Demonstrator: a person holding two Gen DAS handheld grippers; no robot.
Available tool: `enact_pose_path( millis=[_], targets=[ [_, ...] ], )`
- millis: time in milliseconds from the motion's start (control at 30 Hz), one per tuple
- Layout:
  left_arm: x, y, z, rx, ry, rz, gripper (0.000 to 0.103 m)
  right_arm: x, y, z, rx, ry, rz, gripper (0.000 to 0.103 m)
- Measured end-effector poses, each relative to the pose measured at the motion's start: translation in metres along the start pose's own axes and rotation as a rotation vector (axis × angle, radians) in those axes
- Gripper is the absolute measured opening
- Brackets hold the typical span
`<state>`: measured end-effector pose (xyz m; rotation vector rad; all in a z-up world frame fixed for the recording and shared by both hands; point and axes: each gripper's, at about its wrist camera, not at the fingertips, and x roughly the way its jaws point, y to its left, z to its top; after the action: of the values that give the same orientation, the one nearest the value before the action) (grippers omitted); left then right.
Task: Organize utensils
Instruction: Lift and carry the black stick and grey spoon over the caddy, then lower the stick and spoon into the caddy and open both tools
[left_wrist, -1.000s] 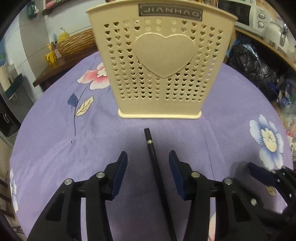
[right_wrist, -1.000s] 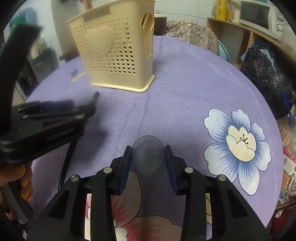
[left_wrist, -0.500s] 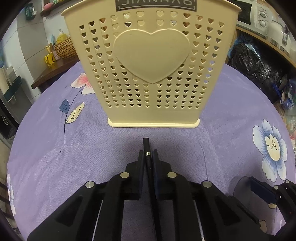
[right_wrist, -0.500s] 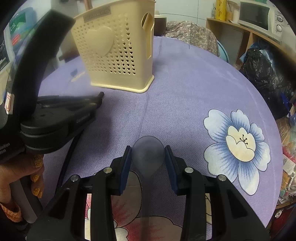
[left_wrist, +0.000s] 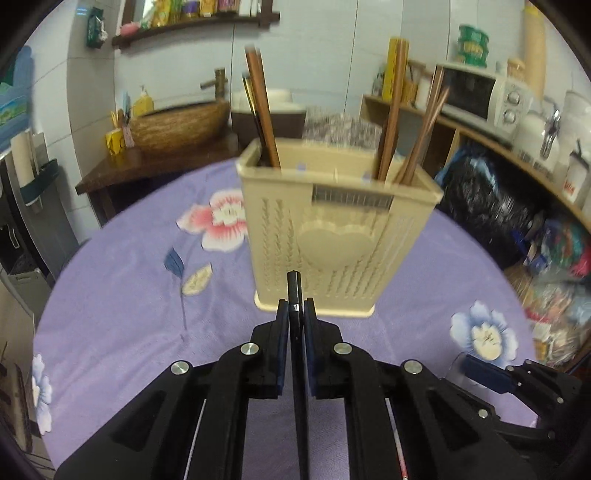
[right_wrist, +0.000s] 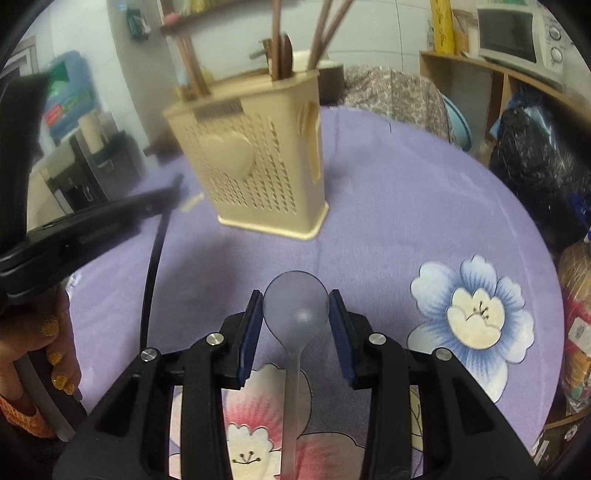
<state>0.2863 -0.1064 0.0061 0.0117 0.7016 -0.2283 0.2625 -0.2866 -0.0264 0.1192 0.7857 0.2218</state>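
Note:
My left gripper (left_wrist: 295, 314) is shut on a black chopstick (left_wrist: 294, 291) and holds it lifted above the purple cloth, in front of the beige utensil holder (left_wrist: 332, 236). The holder stands upright with several brown chopsticks (left_wrist: 262, 110) in it. In the right wrist view the chopstick (right_wrist: 153, 266) hangs from the left gripper (right_wrist: 173, 188). My right gripper (right_wrist: 295, 314) is shut on a translucent plastic spoon (right_wrist: 295, 306), gripping its bowl, raised above the cloth. The holder (right_wrist: 251, 166) is ahead and left of it.
The round table has a purple flowered cloth (left_wrist: 129, 295). Black bags (left_wrist: 491, 210) and shelves with a microwave (left_wrist: 480, 96) stand at the right. A wicker basket (left_wrist: 177, 125) sits on a side table at the back left.
Both grippers have lifted from the table, the left with the black chopstick, the right with the spoon. One second ago the left gripper was open around the chopstick; it shut on it.

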Motion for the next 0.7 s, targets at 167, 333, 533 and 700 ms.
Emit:
enact_pose_path(
  millis=[167, 333, 533, 700],
  targets=[
    [-0.053, 0.011, 0.014, -0.010, -0.133, -0.020, 0.009, -0.035, 0.009, 0.019, -0.017, -0.060, 0.031, 0.037],
    [-0.082, 0.017, 0.024, -0.026, -0.218, -0.022, 0.009, -0.054, 0.017, 0.032, -0.036, -0.104, 0.034, 0.037],
    [-0.080, 0.017, 0.025, -0.024, -0.221, -0.018, 0.009, -0.055, 0.022, 0.037, -0.053, -0.113, 0.034, 0.037],
    [-0.086, 0.020, 0.029, -0.024, -0.234, -0.027, 0.009, -0.057, 0.023, 0.042, -0.069, -0.112, 0.053, 0.037]
  ],
)
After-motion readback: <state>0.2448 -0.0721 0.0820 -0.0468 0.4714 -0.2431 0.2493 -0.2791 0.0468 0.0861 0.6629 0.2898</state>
